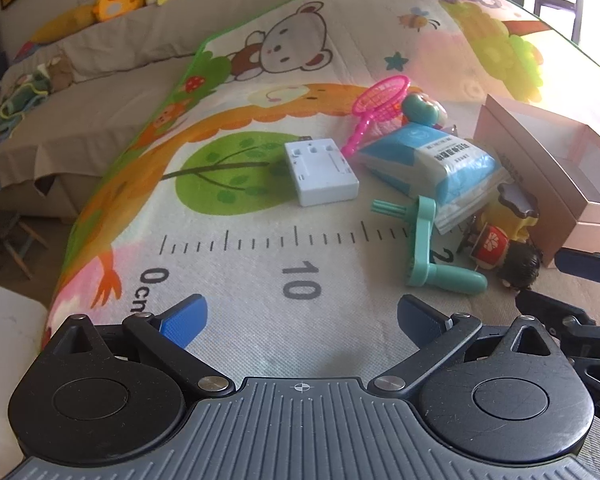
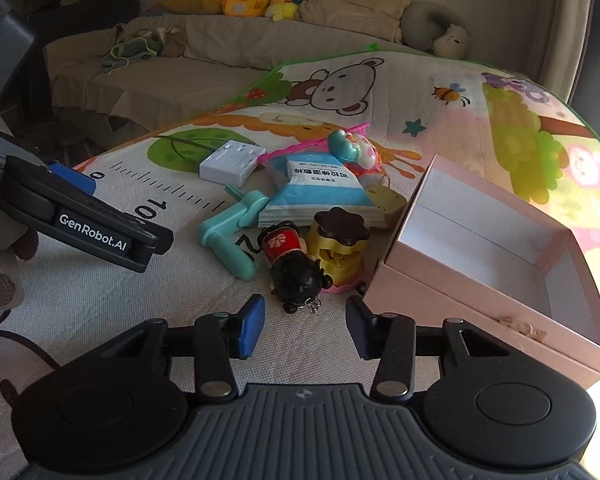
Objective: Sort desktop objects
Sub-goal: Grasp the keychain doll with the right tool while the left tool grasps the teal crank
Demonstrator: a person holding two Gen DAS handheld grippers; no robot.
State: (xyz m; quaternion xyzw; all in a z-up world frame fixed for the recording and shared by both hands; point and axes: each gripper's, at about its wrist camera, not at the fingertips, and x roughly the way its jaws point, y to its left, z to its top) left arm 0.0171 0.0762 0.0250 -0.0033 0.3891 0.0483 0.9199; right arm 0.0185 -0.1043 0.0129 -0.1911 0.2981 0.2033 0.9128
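Toys in a pile by a pink box, and both grippers are wide open with nothing in them.

Left view: the left gripper hovers over the mat, which shows "10" and "0cm". The white plug block looks hard and smooth; grab its long sides. The blue packet looks soft, with Chinese writing.

Right view: the right gripper points at the little doll, just beside the pink box. It looks light and hard; pinch its body. The other gripper's label reads "GenRobot.AI".

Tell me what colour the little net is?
Bright pink net, seen best from the left wrist camera.
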